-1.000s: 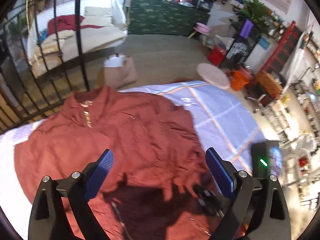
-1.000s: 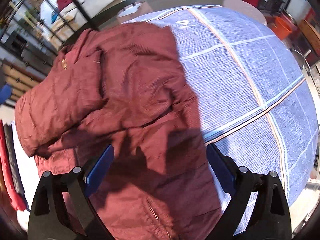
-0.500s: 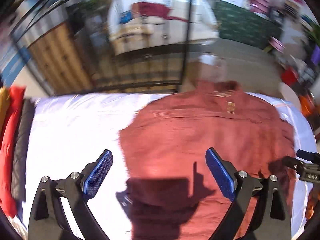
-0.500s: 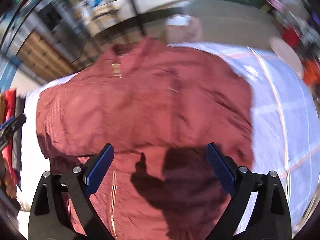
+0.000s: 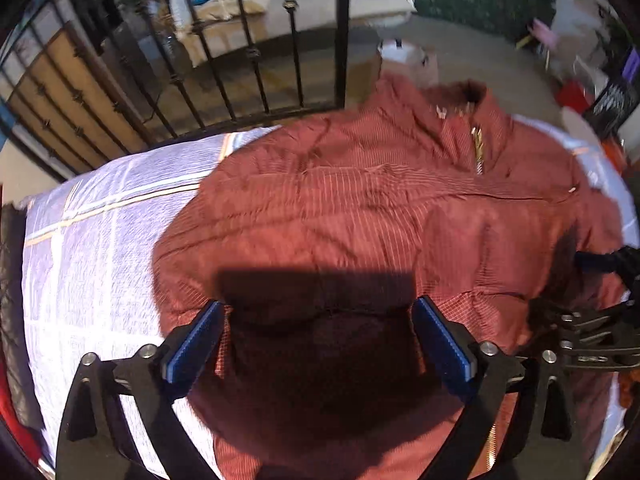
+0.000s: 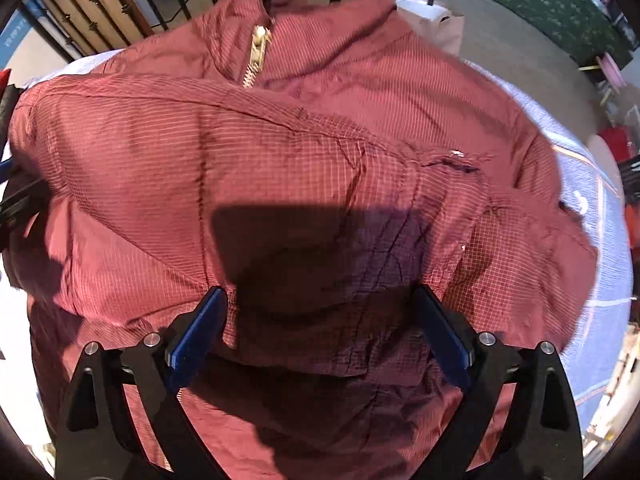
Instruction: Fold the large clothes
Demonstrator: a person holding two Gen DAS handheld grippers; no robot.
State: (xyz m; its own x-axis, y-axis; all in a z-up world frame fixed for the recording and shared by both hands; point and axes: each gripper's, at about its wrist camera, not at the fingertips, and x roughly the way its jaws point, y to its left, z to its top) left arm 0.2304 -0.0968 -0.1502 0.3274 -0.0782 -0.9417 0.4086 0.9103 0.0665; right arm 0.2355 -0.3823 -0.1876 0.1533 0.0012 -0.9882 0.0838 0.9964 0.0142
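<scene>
A dark red checked jacket (image 5: 360, 208) lies spread on a pale blue plaid sheet (image 5: 92, 240), collar and gold zipper (image 5: 477, 152) at the far side. My left gripper (image 5: 320, 344) hovers over the jacket's near left part; its jaws are opening, and no fabric is pinched between them. My right gripper (image 6: 320, 332) points down over the jacket (image 6: 300, 140) near its middle fold, jaws wide open with nothing pinched. Its black frame shows at the right edge of the left wrist view. The zipper (image 6: 256, 60) lies at the upper left there.
A black iron railing (image 5: 240, 60) runs behind the bed's far edge. A brown paper bag (image 5: 408, 60) stands on the floor beyond the collar. Dark and red clothes (image 5: 8, 280) lie along the left edge. Bare sheet (image 6: 592, 200) shows right of the jacket.
Both grippers swung across and sank closer to the jacket, which now fills both views. The left view panned left then back toward the collar. The jacket itself lies as before.
</scene>
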